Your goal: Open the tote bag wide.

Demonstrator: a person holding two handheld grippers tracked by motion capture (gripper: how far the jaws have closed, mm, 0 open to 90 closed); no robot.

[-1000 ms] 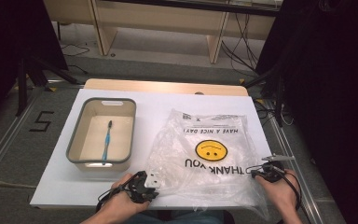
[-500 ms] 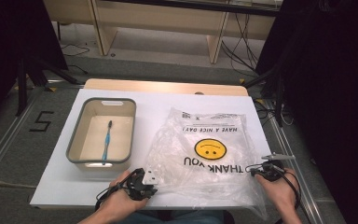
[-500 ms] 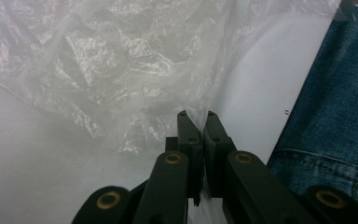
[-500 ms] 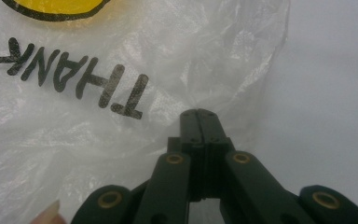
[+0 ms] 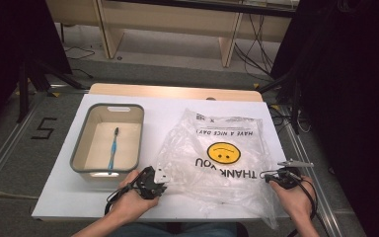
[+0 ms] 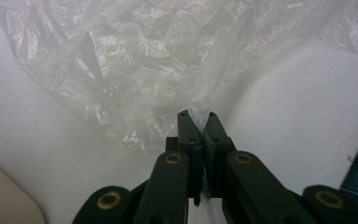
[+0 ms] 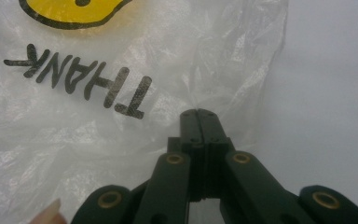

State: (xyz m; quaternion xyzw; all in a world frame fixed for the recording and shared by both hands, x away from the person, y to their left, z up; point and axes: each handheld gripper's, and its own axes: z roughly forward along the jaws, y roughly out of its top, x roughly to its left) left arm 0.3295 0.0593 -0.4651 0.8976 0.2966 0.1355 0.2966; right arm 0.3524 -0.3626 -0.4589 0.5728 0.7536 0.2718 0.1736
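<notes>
Grey bin far left holds one blue toothbrush. Left gripper and right gripper each clamped on near edge of plastic bag, lying flat.

The left gripper is pinching a fold of the clear plastic bag, its two black jaws closed together with a sliver of film showing between the tips. The crinkled bag is spreading away across the white table. A beige corner is peeking in at the lower left.
</notes>
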